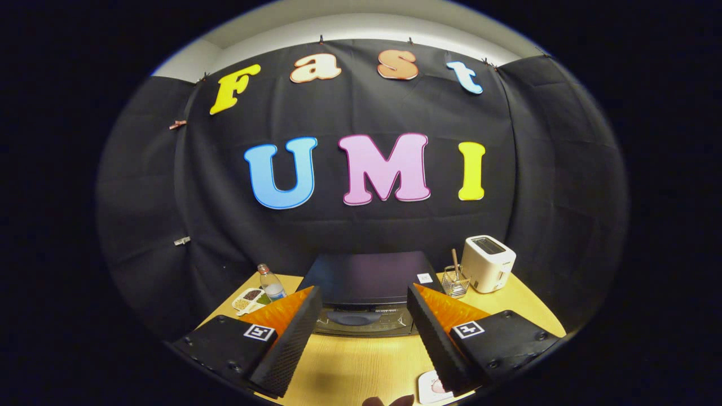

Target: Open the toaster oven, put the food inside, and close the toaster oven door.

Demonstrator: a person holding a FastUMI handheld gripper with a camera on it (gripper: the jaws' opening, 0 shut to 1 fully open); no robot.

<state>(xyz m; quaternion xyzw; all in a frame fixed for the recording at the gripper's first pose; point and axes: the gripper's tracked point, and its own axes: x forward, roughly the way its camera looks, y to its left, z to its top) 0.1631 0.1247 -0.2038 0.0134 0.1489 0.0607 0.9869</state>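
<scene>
gripper (364, 304): fingers spread wide, nothing held
toaster oven (366, 282): lower centre, door closed, just beyond fingers
white toaster (488, 263): lower right, on table (350, 366)

Surface materials and finishes at the booth table

The table (361, 366) was pale wood-look board with a smooth, faintly shiny face. The toaster oven (369, 276) had a dark, semi-gloss top and a glossy glass-like door. The gripper (364, 316) stood open; its fingers (290, 338) carried matt black pads with a fine dimpled texture, backed by glossy orange ribbed plastic. The toaster (488, 262) was smooth white plastic with a soft sheen. The bottle (272, 285) and the small holder (454, 282) looked clear and glossy. The booth wall (141, 197) was matt black cloth
</scene>
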